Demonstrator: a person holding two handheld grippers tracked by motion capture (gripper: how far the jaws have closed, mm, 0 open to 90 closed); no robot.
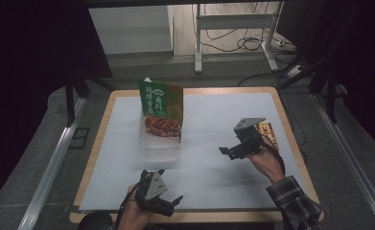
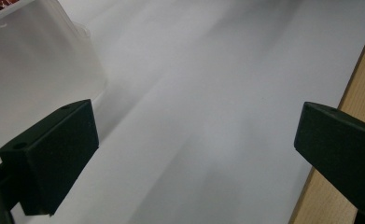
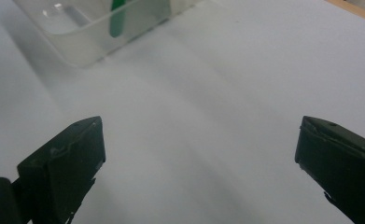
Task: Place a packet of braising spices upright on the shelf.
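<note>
both my jaws stand apart, empty. the green pouch (image 1: 160, 108) in the clear box (image 1: 162, 143) looks light, soft; i would grip its top edge.

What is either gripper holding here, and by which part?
Nothing is held. The left gripper and the right gripper both have jaws wide apart over the bare white mat, away from the clear container.

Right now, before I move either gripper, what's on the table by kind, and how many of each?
Clear plastic bins: 1, the clear bin on the white mat.
Green snack packets: 1, the green packet standing upright in that bin.
Yellow-and-red packets: 1, the yellow packet lying flat beside the right gripper.
Total: 3 things.
</note>
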